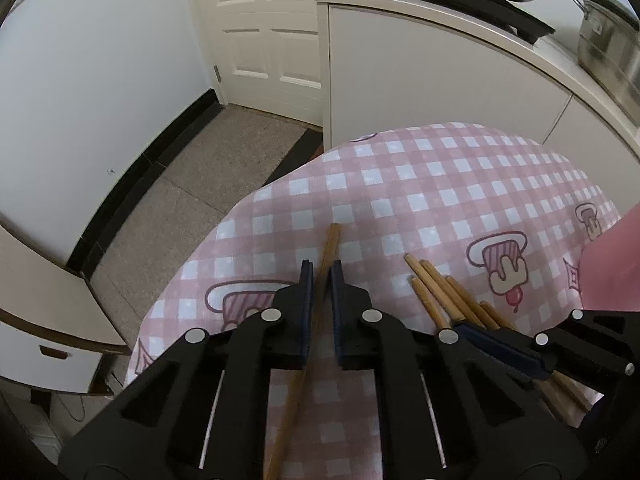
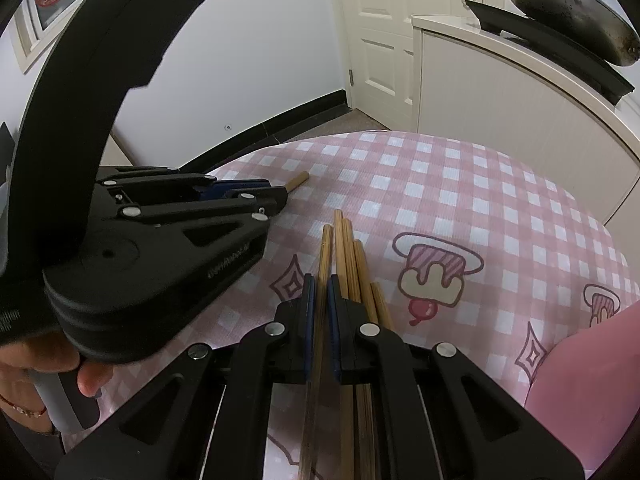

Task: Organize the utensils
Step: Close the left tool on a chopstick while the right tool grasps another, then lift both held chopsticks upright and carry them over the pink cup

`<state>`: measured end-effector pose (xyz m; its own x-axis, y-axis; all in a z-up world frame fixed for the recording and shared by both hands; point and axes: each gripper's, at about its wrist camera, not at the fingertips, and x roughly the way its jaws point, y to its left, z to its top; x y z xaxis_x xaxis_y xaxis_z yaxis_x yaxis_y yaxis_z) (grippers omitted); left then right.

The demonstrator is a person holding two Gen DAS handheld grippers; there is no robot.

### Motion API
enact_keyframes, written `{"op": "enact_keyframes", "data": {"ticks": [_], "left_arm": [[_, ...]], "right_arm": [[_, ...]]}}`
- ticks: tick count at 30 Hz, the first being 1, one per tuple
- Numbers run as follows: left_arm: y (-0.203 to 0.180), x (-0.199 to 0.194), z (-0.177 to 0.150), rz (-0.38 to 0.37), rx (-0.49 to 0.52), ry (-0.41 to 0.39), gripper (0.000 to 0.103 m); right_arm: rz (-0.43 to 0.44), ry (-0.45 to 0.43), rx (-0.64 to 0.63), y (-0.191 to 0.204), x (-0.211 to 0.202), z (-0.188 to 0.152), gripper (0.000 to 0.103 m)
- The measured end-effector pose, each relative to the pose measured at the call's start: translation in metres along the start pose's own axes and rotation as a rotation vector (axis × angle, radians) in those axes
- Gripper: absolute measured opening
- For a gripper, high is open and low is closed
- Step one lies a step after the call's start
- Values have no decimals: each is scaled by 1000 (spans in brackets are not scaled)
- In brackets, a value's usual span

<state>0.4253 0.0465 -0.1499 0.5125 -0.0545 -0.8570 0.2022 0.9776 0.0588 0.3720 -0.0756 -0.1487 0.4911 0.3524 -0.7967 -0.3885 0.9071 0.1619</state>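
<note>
My left gripper is shut on a single wooden chopstick just above the pink checked tablecloth. To its right lies a bundle of several chopsticks, with the right gripper over them. In the right wrist view my right gripper is shut on one chopstick at the left of the bundle. The left gripper sits at left, its chopstick tip sticking out.
A pink container stands at the table's right edge. A white counter behind holds a black wok and a steel pot. The floor and a white door are to the left.
</note>
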Motion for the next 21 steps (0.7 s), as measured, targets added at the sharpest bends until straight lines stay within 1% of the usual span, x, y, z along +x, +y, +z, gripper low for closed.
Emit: {"op": "enact_keyframes", "data": {"ticks": [3,5,11,17,21], "left_arm": [[4,-3,-2,1,-38,-8,6],[10,-11,-6,1,-57,-26,6],[15,-57,-26,-15,-66,-105,6],[14,-101,-49,-23,-79,-184,6],[11,-132,-61,-24,-88,-243,6]], "right_arm": [[6,-4,3,0,-1,-1,5],[17,-7,3,0,-3,-2,5],[31,-48,-9,13,-19,-6,4],[58,-103,-37,32,-50,-15,4],[71,-149,-64,48,-80,-23,4]]}}
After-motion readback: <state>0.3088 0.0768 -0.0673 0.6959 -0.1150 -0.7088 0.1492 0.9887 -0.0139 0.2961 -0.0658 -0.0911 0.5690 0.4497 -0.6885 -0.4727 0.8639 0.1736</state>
